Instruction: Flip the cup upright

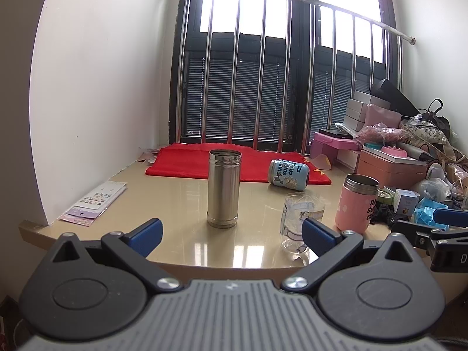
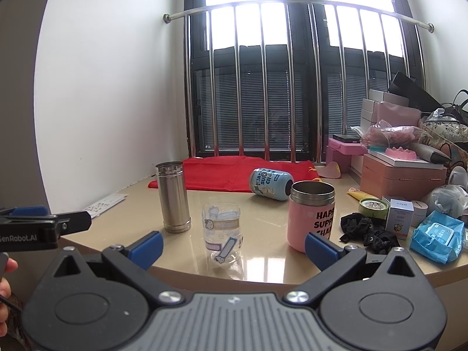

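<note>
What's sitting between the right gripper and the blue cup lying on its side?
In the right wrist view, a clear plastic cup stands between the right gripper and the blue cup; otherwise bare tabletop.

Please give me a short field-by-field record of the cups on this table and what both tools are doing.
on its side: blue cup, lying at the edge of the red cloth
upright: steel cup, pink cup, both open at the top
clear cup: standing; which end is up is unclear
left tool: open, empty, short of the table
right tool: open, empty
task state: blue cup not yet upright
</note>
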